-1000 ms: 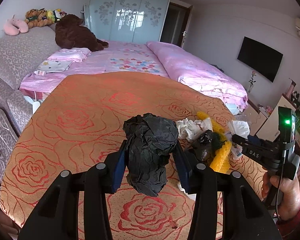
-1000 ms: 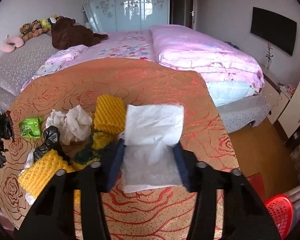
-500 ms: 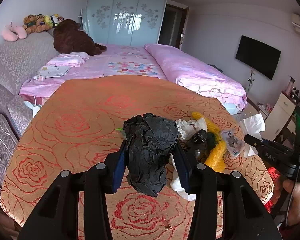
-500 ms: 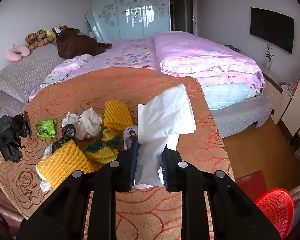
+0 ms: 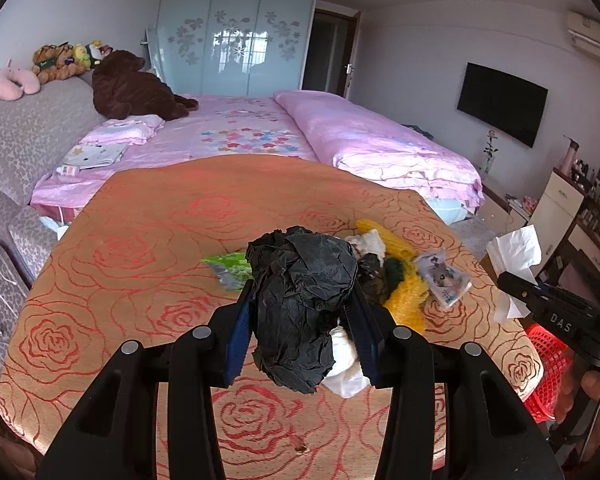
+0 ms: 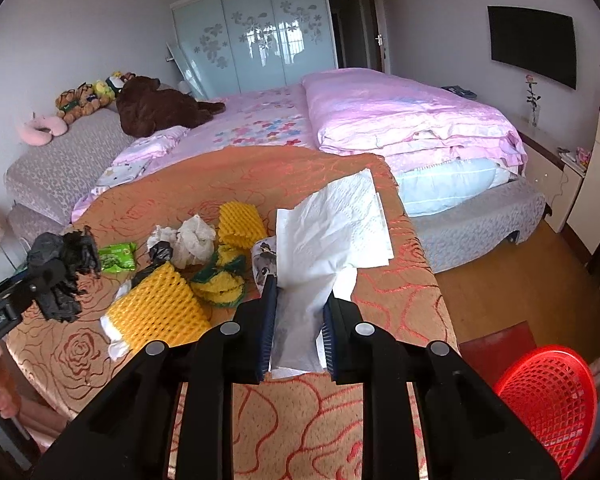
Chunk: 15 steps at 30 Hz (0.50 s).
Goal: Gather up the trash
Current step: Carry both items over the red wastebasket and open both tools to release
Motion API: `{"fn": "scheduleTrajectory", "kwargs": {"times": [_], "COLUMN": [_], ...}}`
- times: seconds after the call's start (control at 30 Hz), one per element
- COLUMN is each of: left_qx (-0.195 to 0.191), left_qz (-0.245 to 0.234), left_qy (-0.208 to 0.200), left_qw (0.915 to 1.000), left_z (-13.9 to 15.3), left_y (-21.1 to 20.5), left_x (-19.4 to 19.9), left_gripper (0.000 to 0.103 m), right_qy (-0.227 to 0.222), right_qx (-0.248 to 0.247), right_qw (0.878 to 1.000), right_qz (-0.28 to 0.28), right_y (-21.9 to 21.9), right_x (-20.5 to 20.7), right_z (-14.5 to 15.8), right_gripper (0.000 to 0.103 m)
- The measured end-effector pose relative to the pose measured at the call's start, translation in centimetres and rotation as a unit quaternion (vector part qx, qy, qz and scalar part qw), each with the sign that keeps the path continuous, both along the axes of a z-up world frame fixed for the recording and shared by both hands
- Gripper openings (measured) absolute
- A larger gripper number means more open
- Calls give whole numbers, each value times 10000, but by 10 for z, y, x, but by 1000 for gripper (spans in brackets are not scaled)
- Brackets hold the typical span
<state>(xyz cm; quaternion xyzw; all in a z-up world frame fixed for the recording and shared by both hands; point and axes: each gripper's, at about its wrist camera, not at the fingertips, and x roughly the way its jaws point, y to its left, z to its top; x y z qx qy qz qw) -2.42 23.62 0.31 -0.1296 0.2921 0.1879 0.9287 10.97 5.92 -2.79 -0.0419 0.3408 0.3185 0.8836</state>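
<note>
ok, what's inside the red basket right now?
Nothing visible in the red basket from the right wrist view: only bare mesh wall shows. Its bottom is cut off by the picture's edge, so cannot tell. The tissue is clamped in the right gripper.

A round table [image 6: 400, 292] under an orange cloth with red roses carries a heap of trash near its right side: a green packet [image 6: 118, 257], a crumpled white net [image 6: 192, 238], a black scrap [image 6: 161, 251], two yellow foam nets [image 6: 238, 224] [image 6: 158, 312], a green-and-yellow tangle [image 6: 220, 282], a printed wrapper [image 6: 265, 262] and white paper [image 6: 114, 334] under the nearer net. The pieces touch or overlap. A small dark speck [image 5: 300, 448] lies on the near edge of the cloth
</note>
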Motion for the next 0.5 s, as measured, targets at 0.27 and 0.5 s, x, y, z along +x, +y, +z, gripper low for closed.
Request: {"fn": "scheduleTrajectory", "kwargs": {"times": [0.27,0.5], "left_qx": [73,141], "left_qz": [-144,-307], "left_qy": [-35,-84], "left_qw": [9999,9994], "left_z": [5,11], "left_y": [-12,-25], "left_x": [5,14], "left_gripper": [43,43], "right_qy": [-142,-211], "right_qx": [63,90], "right_qw": [9998,9995], "right_qz": [-92,-216], "right_y": [-16,-32], "right_x": [-8,-13], "right_z": [12,18], "right_gripper": [21,21]}}
